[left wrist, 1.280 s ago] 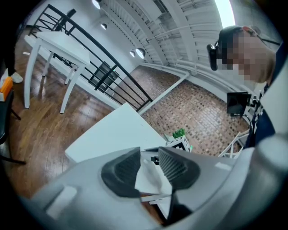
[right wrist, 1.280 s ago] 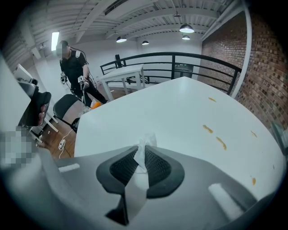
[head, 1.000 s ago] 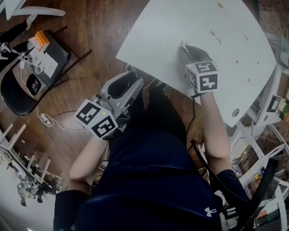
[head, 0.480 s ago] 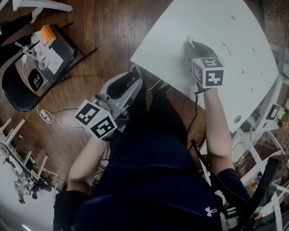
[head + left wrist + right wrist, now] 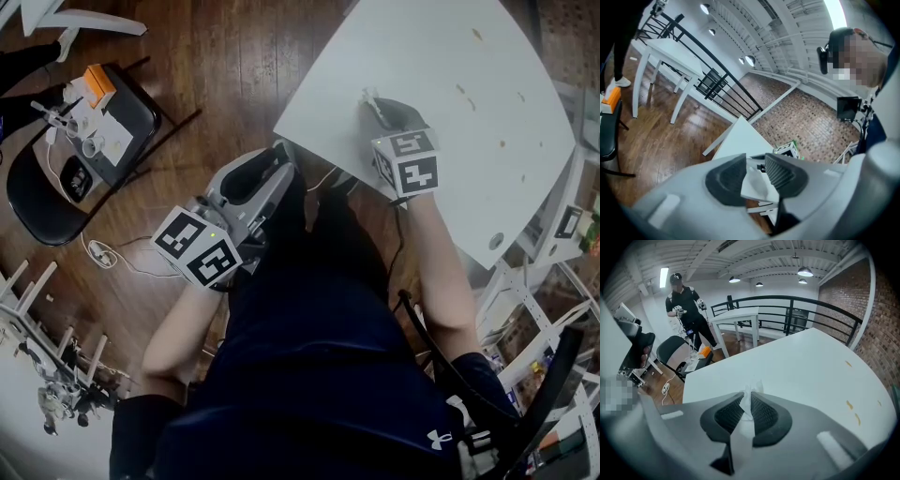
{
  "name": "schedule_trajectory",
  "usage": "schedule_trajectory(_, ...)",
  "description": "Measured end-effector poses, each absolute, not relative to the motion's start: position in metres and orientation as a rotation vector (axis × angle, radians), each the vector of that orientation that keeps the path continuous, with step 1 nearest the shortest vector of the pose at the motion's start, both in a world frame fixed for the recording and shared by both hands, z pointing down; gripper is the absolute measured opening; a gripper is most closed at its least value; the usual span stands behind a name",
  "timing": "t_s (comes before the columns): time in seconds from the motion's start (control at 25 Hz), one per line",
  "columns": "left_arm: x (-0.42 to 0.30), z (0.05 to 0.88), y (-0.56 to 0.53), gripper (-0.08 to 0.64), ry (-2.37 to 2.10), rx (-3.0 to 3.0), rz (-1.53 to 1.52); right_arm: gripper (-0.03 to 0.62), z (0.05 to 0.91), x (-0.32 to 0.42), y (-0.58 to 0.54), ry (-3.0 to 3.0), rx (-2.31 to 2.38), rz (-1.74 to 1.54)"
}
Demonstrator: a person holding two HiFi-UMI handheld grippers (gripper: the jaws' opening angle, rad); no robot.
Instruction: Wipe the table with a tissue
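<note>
In the head view the white table [image 5: 441, 56] fills the upper right, with small brown stains [image 5: 461, 91] on it. My right gripper [image 5: 373, 111] points down at the table near its left edge, shut on a white tissue [image 5: 367, 97]. In the right gripper view the tissue [image 5: 749, 399] is pinched between the dark pads and its tip pokes out onto the table [image 5: 806, 366]; my right gripper [image 5: 747, 411] is shut on it. My left gripper [image 5: 279, 157] hovers off the table by its near edge; in its own view my left gripper [image 5: 755, 163] stands open with nothing in it.
A black folding chair [image 5: 37, 202] with an orange box and small devices stands on the wooden floor at the left. A cable [image 5: 98, 251] lies near it. White racks [image 5: 553, 225] stand right of the table. Another person [image 5: 684, 303], a second table and a railing are farther back.
My right gripper has slid the tissue across the table toward its left edge. The left gripper has hardly moved.
</note>
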State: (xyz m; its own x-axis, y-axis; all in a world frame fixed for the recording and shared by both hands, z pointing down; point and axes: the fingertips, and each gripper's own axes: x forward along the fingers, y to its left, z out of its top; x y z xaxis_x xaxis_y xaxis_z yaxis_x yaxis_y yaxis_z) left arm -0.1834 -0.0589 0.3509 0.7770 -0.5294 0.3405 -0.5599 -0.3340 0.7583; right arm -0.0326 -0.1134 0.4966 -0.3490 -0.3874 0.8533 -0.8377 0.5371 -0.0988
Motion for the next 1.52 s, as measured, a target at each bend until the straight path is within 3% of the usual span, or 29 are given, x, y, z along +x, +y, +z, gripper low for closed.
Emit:
schedule_trajectory(0.36, -0.167, 0.338, -0.053, 0.126, -0.711, 2.071, 0.068, 0.046, 0.473, -0.020, -0.075, -1.966, 1.114, 0.810)
schedule_trajectory(0.76, -0.128, 0.302, -0.020, 0.127, -0.528, 2.246, 0.093, 0.046, 0.376, 0.020, 0.021, -2.183, 1.605, 1.182)
schedule_trajectory(1.08, -0.090, 0.259, 0.095, 0.107, -0.484, 2.328, 0.086, 0.048, 0.300, 0.060, 0.153, -2.329, 1.897, 1.094)
schedule_trajectory(1.52, -0.064, 0.227, 0.247, 0.106, -0.421, 2.412, 0.173, 0.048, 0.269, 0.113, 0.337, -2.295, 2.199, 1.063)
